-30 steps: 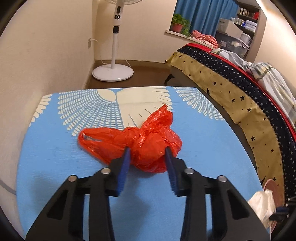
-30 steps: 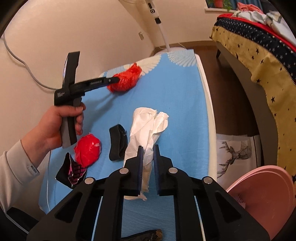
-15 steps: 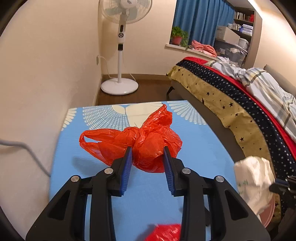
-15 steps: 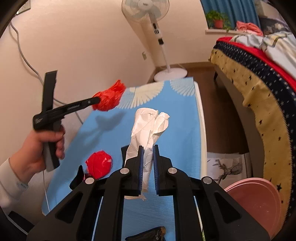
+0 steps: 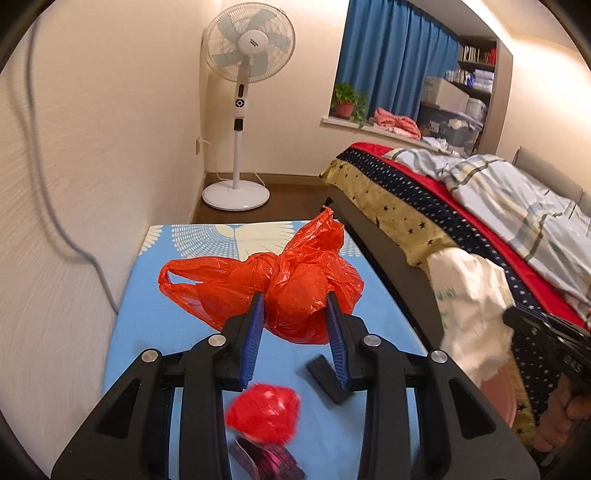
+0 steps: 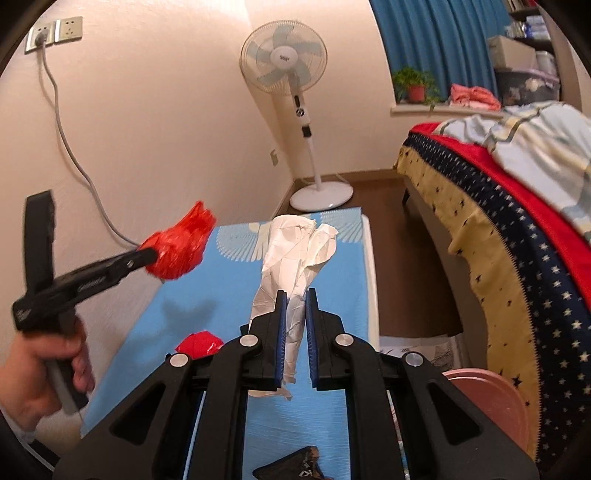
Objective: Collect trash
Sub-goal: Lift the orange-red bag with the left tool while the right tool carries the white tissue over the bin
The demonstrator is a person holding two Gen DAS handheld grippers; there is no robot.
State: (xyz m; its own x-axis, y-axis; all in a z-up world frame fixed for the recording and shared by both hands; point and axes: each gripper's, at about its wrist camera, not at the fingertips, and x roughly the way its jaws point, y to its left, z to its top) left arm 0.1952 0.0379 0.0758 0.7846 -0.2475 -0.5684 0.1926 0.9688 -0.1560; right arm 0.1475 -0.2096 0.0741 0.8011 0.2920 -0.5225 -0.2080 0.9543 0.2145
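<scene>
The left gripper (image 5: 295,321) is closed partway on a knotted red plastic bag (image 5: 280,291); its blue pads press the bag's bulging body from both sides, and the handle loops trail toward the left of the frame. In the right wrist view the same bag (image 6: 177,251) hangs in the air at middle left, clear of the table, with its shadow on the cloth below.

The right gripper (image 6: 294,332) is nearly closed, pinching a crumpled white plastic bag (image 6: 295,254) that stands up between its pads at frame centre. In the left wrist view that white bag (image 5: 469,306) shows at the right edge, above a pink bin (image 5: 498,395).

Below the left gripper, on a table with a blue patterned cloth (image 5: 155,325), lie a red crumpled ball (image 5: 264,413), a dark pink-striped wrapper (image 5: 266,459) touching it, and a black band (image 5: 327,376) just to its right. In the right wrist view a dark wrapper (image 6: 295,465) lies at the bottom edge.

Behind the table stands a white pedestal fan (image 5: 245,110) against a cream wall. A bed with a star-patterned cover (image 5: 424,214) fills the right side, under a sill with a potted plant (image 5: 347,101) and blue curtains (image 5: 391,70). A grey cable (image 6: 70,147) runs down from a wall socket (image 6: 55,33) at upper left.
</scene>
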